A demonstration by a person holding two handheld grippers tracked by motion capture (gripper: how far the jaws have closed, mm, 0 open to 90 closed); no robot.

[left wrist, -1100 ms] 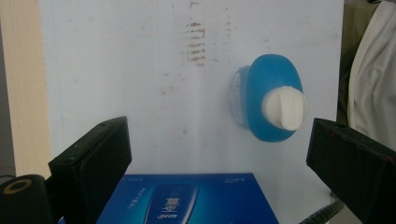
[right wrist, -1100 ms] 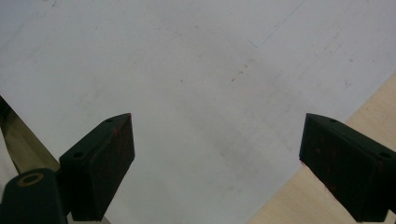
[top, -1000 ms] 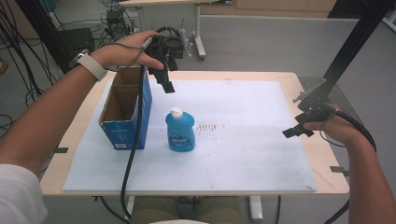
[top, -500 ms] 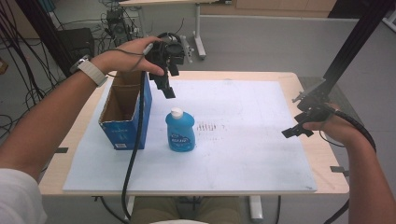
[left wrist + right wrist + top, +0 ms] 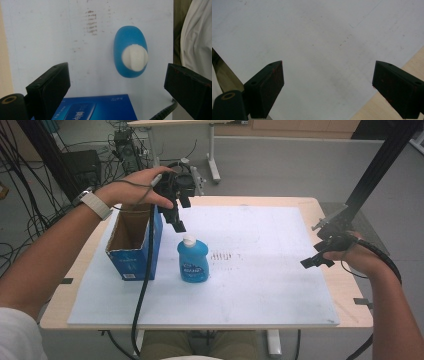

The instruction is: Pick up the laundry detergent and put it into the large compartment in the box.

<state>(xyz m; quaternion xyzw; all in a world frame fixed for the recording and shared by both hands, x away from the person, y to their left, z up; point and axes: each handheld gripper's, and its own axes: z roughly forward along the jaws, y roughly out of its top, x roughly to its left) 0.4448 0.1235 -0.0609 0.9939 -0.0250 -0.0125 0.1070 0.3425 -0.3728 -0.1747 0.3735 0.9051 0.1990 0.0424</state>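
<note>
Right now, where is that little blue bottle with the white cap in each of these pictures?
High view: the blue bottle stands upright left of centre on the white mat, right beside the open blue box.
Left gripper view: seen from above, right of centre, between the open jaws.
Right gripper view: bare mat and table edge; the bottle is not in it.
Shared landmark: the brown smudge marks next to the bottle.

Translucent blue plastic bottle (image 5: 193, 261), white cap (image 5: 134, 57); blue cardboard box (image 5: 133, 243), brown inside; white worktop (image 5: 260, 285), rust-brown smudges (image 5: 223, 255).
</note>
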